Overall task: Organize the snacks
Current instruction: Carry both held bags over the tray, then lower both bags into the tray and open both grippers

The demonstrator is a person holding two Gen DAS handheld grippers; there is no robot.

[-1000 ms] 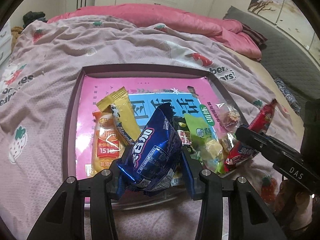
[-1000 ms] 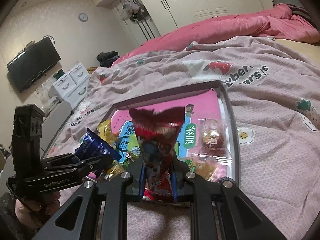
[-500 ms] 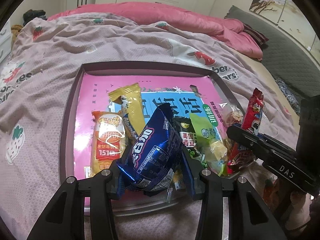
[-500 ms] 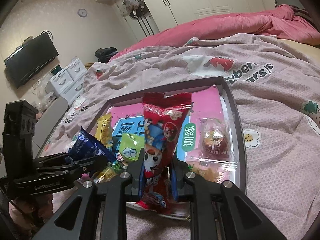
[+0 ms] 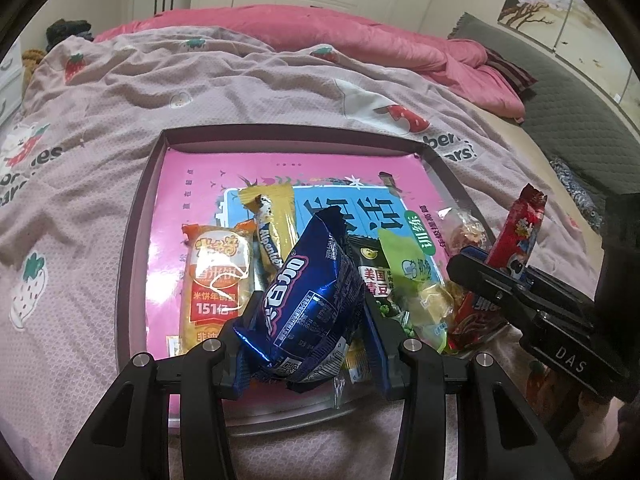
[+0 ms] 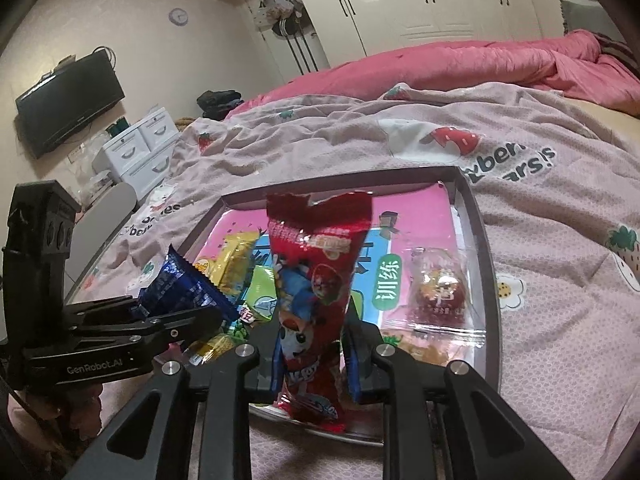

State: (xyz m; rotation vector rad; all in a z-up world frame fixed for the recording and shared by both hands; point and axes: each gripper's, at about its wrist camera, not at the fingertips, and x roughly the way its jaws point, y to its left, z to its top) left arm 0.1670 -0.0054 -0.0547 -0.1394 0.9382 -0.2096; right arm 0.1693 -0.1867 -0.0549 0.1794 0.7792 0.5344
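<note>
My left gripper (image 5: 308, 344) is shut on a dark blue snack packet (image 5: 308, 300), held upright over the near edge of a dark-rimmed tray (image 5: 136, 216) with a pink printed floor. My right gripper (image 6: 312, 356) is shut on a tall red snack packet (image 6: 316, 280), held upright over the tray's near right part. The red packet also shows in the left wrist view (image 5: 516, 236); the blue packet also shows in the right wrist view (image 6: 180, 288). In the tray lie an orange rice-cracker packet (image 5: 216, 280), a yellow Alpenliebe bar (image 5: 272, 224), a green packet (image 5: 408, 264) and a clear-wrapped sweet (image 6: 440, 292).
The tray rests on a bed with a pale pink strawberry-print cover (image 5: 80, 128). A bright pink quilt (image 5: 320, 32) lies bunched at the far side. White drawers (image 6: 136, 148) and a wall TV (image 6: 68, 100) stand to the left of the bed.
Both grippers have lifted their packets a little. The red packet now stands more upright and closer beside the blue one.
</note>
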